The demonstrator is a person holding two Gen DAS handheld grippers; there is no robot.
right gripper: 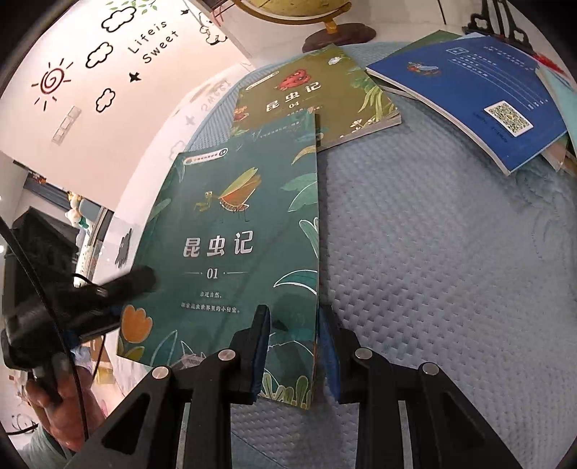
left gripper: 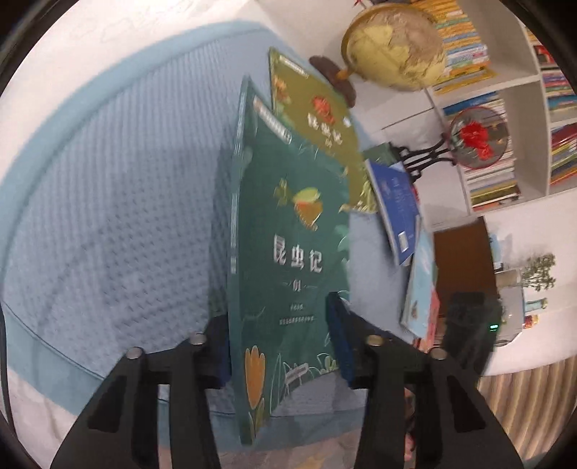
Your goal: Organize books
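Note:
A dark green book marked 01 [left gripper: 288, 234] [right gripper: 245, 231] is lifted at an angle over a pale blue quilted mat [left gripper: 119, 202] [right gripper: 432, 252]. My left gripper [left gripper: 279, 324] has its jaws around the book's lower part, a wide gap showing on the cover side. My right gripper [right gripper: 294, 342] is around the book's right edge, and its pads do not look pressed on. My left gripper also shows at the book's left edge [right gripper: 108, 292]. An olive book marked 04 [left gripper: 317, 119] [right gripper: 313, 97] lies flat behind. A blue book [left gripper: 396, 205] [right gripper: 479, 97] lies on other books.
A globe on a brown stand [left gripper: 393, 47] [right gripper: 335, 32] is at the mat's far side. A round red ornament on a black stand [left gripper: 476, 137] is near the blue book. White shelves full of books [left gripper: 505, 108] stand behind. A light book [left gripper: 422, 288] leans by a brown board.

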